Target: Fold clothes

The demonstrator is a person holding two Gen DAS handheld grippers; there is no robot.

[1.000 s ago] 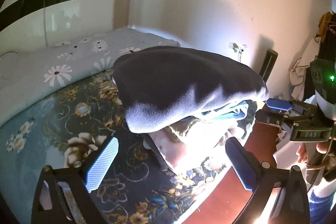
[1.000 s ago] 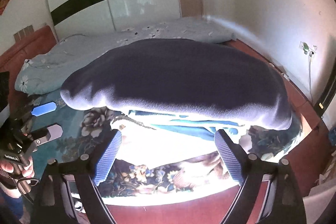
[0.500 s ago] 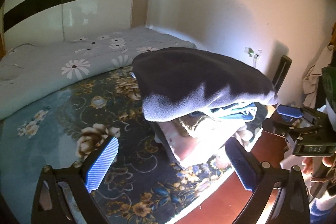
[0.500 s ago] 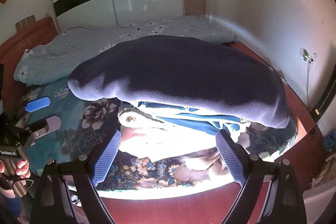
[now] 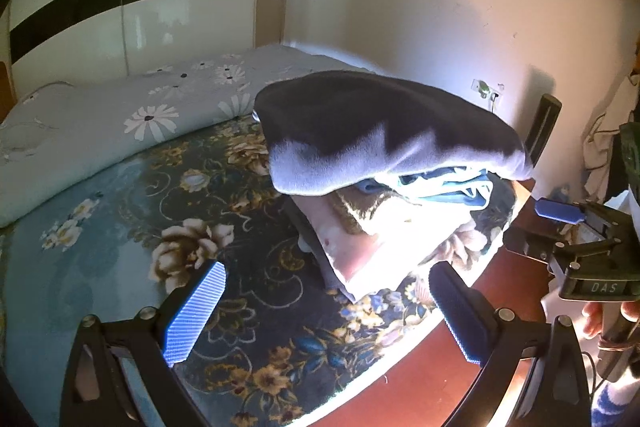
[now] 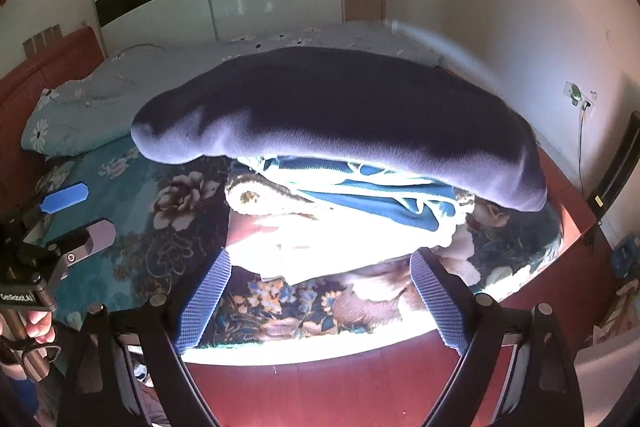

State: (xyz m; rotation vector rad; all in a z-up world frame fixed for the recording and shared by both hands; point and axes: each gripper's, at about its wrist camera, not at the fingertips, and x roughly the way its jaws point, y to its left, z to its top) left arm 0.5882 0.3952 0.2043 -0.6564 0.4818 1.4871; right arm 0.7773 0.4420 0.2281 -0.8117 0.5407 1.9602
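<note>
folded fleece [image 6: 340, 107] tops the clothes stack [image 6: 320, 227] on the bedspread [image 5: 120, 207], pillow [image 5: 100, 131] behind.

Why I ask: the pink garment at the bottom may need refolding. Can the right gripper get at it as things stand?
Probably only its near edge. The right gripper is open and empty, and the pink garment faces it unobstructed, but the blue garment and dark fleece lie on top.
</note>
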